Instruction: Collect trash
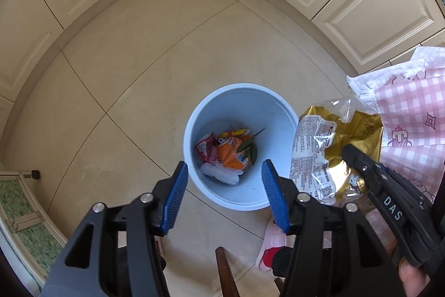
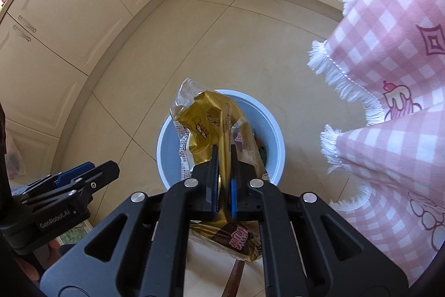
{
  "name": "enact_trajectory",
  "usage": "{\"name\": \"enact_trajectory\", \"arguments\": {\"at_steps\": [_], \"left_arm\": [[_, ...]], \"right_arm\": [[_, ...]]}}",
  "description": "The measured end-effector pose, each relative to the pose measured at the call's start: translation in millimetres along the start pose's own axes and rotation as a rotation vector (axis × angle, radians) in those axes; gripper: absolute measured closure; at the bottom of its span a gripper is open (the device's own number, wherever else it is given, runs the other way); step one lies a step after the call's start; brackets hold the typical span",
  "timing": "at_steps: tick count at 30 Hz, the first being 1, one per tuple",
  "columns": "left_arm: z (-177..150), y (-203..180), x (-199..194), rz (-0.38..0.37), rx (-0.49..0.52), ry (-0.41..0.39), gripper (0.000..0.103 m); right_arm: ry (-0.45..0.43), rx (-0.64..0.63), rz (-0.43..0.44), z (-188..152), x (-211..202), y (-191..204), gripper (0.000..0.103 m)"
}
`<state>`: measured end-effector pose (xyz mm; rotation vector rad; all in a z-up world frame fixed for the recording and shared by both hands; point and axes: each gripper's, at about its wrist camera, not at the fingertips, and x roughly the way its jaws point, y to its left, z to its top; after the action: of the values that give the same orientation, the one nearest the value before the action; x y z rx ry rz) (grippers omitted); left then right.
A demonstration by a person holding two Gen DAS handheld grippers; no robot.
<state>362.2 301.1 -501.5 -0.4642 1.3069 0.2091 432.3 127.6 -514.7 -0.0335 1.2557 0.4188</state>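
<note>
Clamping a gold wrapper (image 2: 214, 118) above the bin (image 2: 274, 124), right hand-held gripper (image 2: 224, 157).

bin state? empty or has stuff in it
Partly filled. The blue bin stands upright on the floor, with wrappers and a leafy twig covering its bottom; the walls above are bare.

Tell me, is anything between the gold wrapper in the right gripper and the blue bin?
Nothing visible. The right gripper holds the gold wrapper over the open blue bin; the left gripper is open and empty, off to the side.
</note>
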Motion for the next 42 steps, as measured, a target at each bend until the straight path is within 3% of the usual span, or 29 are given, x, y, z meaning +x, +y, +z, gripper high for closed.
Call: {"name": "enact_trajectory", "arguments": {"at_steps": [11,13,16,21,26,31,41,42], "left_arm": [[5.4,-5.0,-4.8,0.018,0.010,-0.026,0.049],[5.6,-5.0,-8.4,0.018,0.011,-0.036,0.049],[5.5,-6.1,-13.5,0.018,0.013,-0.046,0.049],[1.6,-11.4,-32.2,-0.003,0.014,-0.075,0.049],[-4.3,-21.5,-68.3,-0.014,0.030,-0.142,0.049],[-15.6,-30.6,-129.6,0.008,0.063,-0.280,0.044],[-72.8,-62.7,-271.3,0.035,0.134,-0.569,0.033],[-82.9,-67.9,-288.3,0.033,0.152,-0.593,0.027]], "right_arm": [[-0.035,-0.035,0.016,7.8,-8.6,4.7,0.094],[-0.046,-0.038,0.018,8.0,-13.3,6.3,0.086],[-0.069,-0.038,0.018,10.0,-23.5,9.9,0.062],[-0.120,-0.064,-0.002,10.1,-48.0,21.0,0.058],[-0.219,-0.110,-0.065,5.9,-98.8,35.8,0.053],[-0.371,-0.200,-0.132,-9.5,-171.0,57.8,0.047],[-0.608,-0.212,-0.114,-63.0,-324.1,59.7,0.035],[-0.633,-0.206,-0.113,-71.2,-340.8,56.4,0.033]]}}
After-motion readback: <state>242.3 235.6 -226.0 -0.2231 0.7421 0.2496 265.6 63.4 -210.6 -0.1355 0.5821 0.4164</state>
